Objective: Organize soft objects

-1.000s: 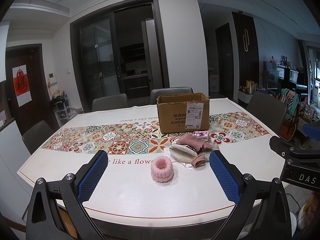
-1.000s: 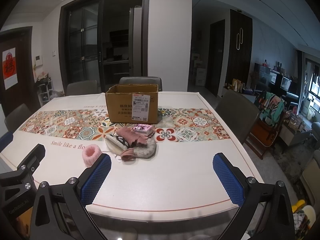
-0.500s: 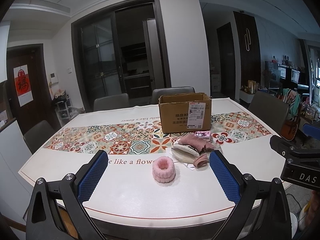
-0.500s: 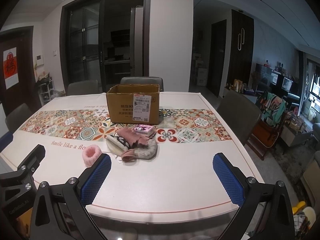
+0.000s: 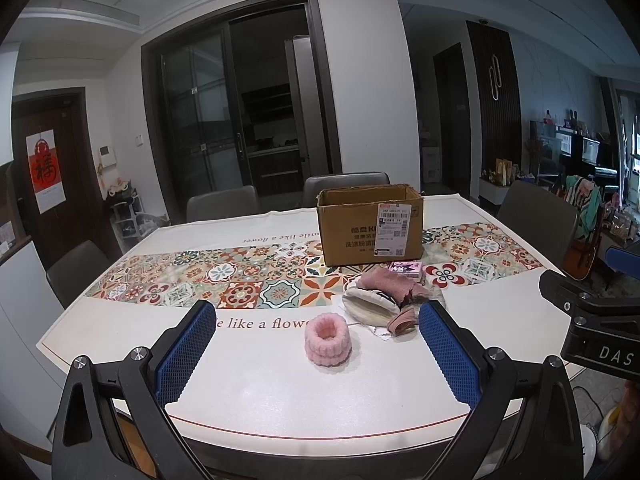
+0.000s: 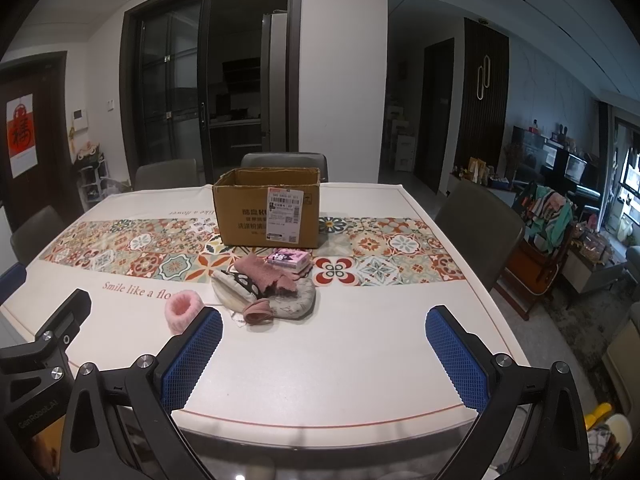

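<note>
A fluffy pink scrunchie (image 5: 328, 340) lies on the white table, also in the right wrist view (image 6: 184, 309). Behind it is a heap of soft items (image 5: 386, 300): a pink knitted piece, a cream pouch, a grey patterned pouch (image 6: 296, 300) and a small pink roll (image 6: 258, 311). A pink tissue pack (image 6: 289, 258) lies by an open cardboard box (image 5: 370, 224), seen also in the right wrist view (image 6: 267, 212). My left gripper (image 5: 316, 354) is open and empty, just short of the scrunchie. My right gripper (image 6: 324, 354) is open and empty over the table's front edge.
The table (image 6: 360, 360) has a patterned tile runner (image 5: 224, 276) across its middle. Grey chairs stand around it, one at the right (image 6: 476, 232) and two behind (image 5: 224, 204). Cluttered shelves and a rack stand at the far right (image 6: 548, 216).
Both views have shifted slightly; the box and soft items sit a little further right and closer in the left wrist view. Nothing on the table has moved.
</note>
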`<action>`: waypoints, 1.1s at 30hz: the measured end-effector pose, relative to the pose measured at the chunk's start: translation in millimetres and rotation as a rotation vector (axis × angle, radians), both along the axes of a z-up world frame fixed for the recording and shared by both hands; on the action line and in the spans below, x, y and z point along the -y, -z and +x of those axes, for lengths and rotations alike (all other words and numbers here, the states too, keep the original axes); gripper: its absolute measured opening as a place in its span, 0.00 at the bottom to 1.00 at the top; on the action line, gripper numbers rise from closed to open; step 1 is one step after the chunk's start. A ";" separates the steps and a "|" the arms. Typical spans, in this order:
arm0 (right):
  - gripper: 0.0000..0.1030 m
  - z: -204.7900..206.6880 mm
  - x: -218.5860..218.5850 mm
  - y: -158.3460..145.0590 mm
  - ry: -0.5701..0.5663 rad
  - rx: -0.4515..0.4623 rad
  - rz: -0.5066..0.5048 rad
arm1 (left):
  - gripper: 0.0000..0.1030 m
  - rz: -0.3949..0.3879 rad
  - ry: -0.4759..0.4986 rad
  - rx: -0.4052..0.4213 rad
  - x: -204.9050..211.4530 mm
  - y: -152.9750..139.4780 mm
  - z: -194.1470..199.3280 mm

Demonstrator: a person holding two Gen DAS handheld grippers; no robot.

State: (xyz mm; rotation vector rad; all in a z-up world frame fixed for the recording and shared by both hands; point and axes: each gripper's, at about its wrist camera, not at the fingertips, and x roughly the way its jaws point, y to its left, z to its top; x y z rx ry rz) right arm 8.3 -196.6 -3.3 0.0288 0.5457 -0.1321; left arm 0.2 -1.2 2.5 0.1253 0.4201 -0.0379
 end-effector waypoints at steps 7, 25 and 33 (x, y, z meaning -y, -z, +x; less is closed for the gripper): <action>1.00 0.4 0.3 0.3 -0.002 -0.001 0.001 | 1.00 0.001 -0.001 0.000 0.0 0.1 0.4; 1.00 1.8 -2.6 2.1 -0.006 -0.006 0.002 | 1.00 0.005 -0.001 -0.018 -5.0 10.7 8.1; 1.00 6.5 -13.1 10.3 -0.033 -0.029 0.012 | 1.00 0.022 -0.008 -0.064 -7.7 17.1 20.0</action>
